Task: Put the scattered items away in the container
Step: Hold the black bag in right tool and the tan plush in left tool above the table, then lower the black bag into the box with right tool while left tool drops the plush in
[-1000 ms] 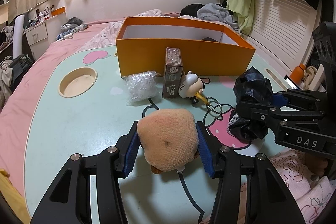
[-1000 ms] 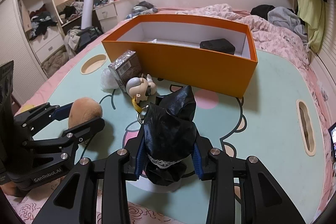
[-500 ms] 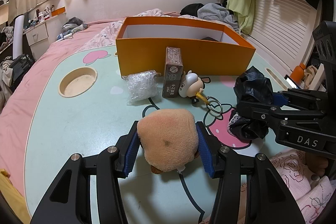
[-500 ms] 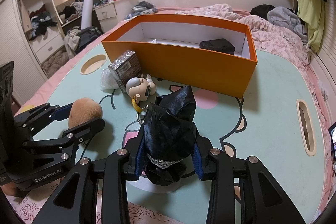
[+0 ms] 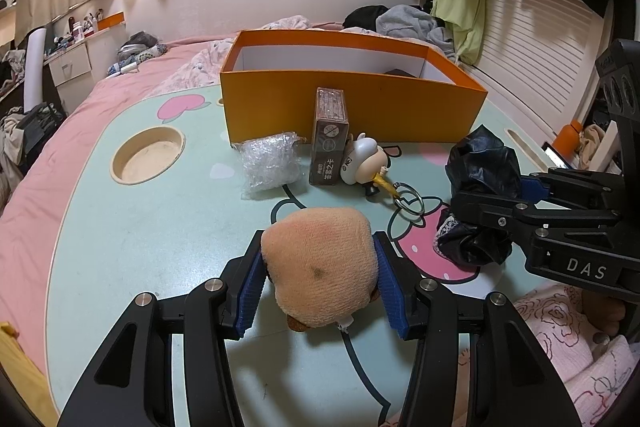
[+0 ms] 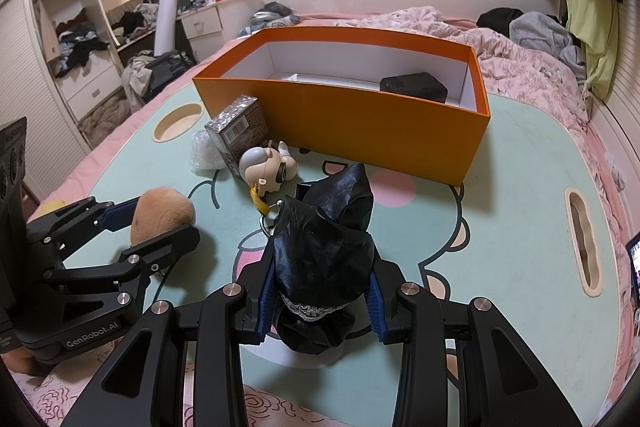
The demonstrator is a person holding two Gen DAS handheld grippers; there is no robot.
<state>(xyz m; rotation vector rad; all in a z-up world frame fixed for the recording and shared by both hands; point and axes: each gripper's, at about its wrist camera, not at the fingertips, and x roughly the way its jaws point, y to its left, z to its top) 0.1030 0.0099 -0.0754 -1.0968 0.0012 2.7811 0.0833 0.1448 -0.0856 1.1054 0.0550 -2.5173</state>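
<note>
My left gripper (image 5: 320,281) is shut on a tan plush toy (image 5: 320,267), its blue pads pressed against both sides, low over the mint table (image 5: 140,235). My right gripper (image 6: 322,291) is shut on a crumpled black bag (image 6: 326,243) with a lace edge. The orange box (image 6: 360,123) stands open at the table's far side with a black item (image 6: 414,87) inside. In front of it lie a dark card pack (image 5: 330,143), a bubble-wrap wad (image 5: 270,165) and a small figure keychain (image 5: 362,161) with a metal ring (image 5: 408,201).
A round cup recess (image 5: 148,155) sits in the table at left and a slot (image 6: 584,241) at right. A bed with pink bedding (image 6: 520,63) and clothes surrounds the table. Drawers and shelves (image 6: 80,67) stand at far left.
</note>
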